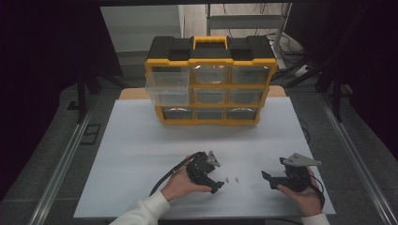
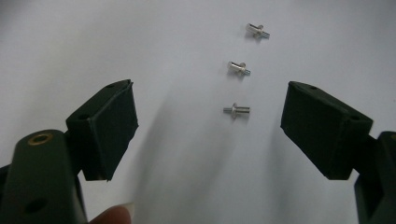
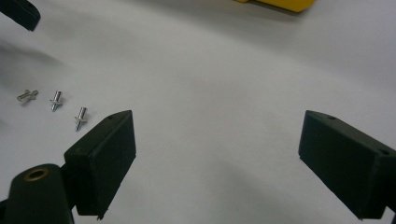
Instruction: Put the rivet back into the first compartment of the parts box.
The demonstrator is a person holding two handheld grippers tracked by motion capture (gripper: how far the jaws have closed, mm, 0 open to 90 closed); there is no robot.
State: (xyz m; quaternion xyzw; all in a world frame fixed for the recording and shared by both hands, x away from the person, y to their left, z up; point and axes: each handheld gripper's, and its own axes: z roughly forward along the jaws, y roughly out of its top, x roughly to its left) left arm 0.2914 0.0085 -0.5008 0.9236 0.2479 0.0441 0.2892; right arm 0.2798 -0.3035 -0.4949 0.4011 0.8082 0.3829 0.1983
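Screws, three of them, small and silvery, in a short row on the white table (image 1: 141, 140) between the two grippers, near the front edge. Nearest screw (image 2: 236, 110) just ahead of the left gripper (image 2: 210, 126), between the lines of its wide-open jaws though closer to the right-hand one, long axis lying across the gap, thread pointing left in the left gripper view. Middle screw (image 2: 238, 68) and far screw (image 2: 257, 31) lined up beyond it, each tilted a little. Right gripper (image 3: 217, 158) also spread wide and holding nothing, with the row off to its left, outside the jaws. Left gripper clearly the nearer, so probably the one to make the pick, likely by easing forward and down over the nearest screw and closing across its shank; awkward, with such a small round part apt to roll or slip flat under the pads. Table bare, smooth and matte. Farther back, a yellow and black organizer (image 1: 210, 79) with clear drawers, top-left drawer (image 1: 167, 87) pulled out, well apart from the screws. Room dim, dark curtains at both sides, frame rails along the table.
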